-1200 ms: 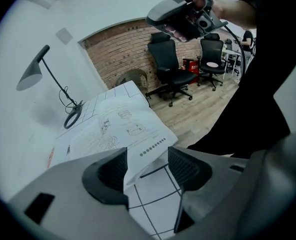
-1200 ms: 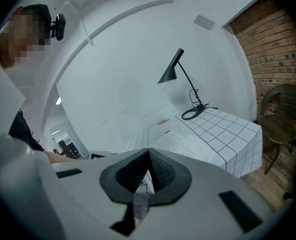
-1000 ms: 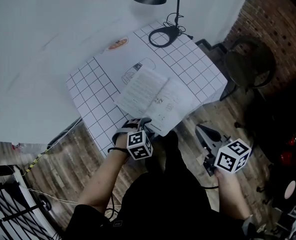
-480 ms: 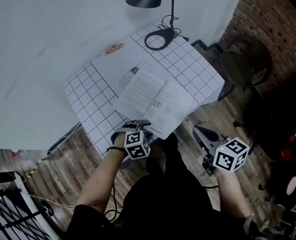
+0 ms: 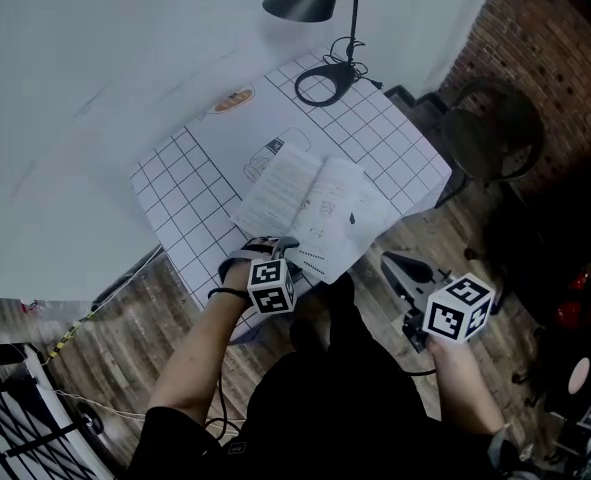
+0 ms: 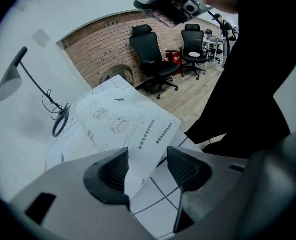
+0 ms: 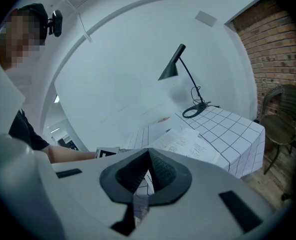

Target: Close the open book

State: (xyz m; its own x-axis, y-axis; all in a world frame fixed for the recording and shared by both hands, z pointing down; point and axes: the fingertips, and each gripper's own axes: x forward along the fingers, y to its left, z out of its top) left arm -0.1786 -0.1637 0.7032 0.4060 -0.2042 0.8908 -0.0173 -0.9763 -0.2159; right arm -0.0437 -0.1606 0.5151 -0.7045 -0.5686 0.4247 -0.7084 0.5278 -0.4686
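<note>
Left gripper (image 6: pixel 148 170) jaws apart, just been opening, page corner (image 6: pixel 139 156) loose between them. Book (image 5: pixel 315 206) lies open mid-frame on the checked table (image 5: pixel 180 183). Right gripper (image 7: pixel 149 156) (lower right) pinched together, empty.

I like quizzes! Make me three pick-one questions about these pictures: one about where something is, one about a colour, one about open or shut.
1. Where does the book lie?
A. on the floor
B. on the table
C. on a chair

2. What colour is the lamp?
A. red
B. yellow
C. black

3. How is the left claw?
A. open, with a page corner between its jaws
B. shut on the lamp
C. shut and empty

Answers:
1 B: the book lies open on the checked table.
2 C: the lamp's shade, pole and base are all black.
3 A: its jaws have just been opening and stand apart round the page corner.
</note>
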